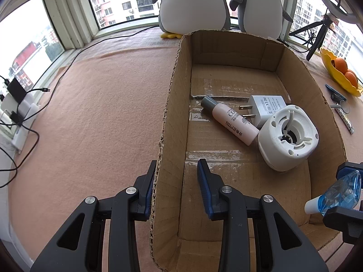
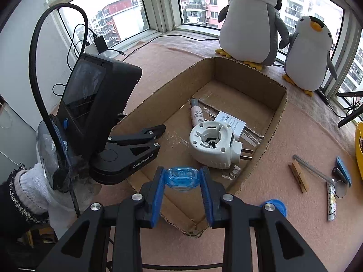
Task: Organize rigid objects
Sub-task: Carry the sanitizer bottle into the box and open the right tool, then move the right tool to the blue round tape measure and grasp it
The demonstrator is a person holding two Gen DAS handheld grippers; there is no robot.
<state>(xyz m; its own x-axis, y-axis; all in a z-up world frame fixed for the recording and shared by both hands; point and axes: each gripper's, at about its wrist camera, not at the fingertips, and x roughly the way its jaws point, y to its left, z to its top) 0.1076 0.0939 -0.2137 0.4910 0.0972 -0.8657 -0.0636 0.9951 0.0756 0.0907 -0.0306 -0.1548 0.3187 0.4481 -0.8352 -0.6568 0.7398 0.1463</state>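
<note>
An open cardboard box (image 1: 172,117) lies on the pink cloth; it also shows in the right wrist view (image 2: 267,131). Inside lie a pink bottle (image 1: 231,120), a white charger (image 1: 265,108) and a white plug-in device (image 1: 288,136). My left gripper (image 1: 177,170) straddles the box's left wall, one finger outside and one inside, jaws apart around the wall. My right gripper (image 2: 181,179) is shut on a small blue transparent bottle (image 2: 181,176) above the box's near corner; the bottle also shows in the left wrist view (image 1: 340,192).
Two plush penguins (image 2: 249,22) stand behind the box. A wooden clothespin (image 2: 298,175), a blue clip (image 2: 343,171), a patterned tube (image 2: 331,201) and a blue cap (image 2: 278,205) lie on the cloth to the right. A yellow bowl with oranges (image 1: 340,72) sits far right. Cables and chargers (image 1: 18,104) lie at left.
</note>
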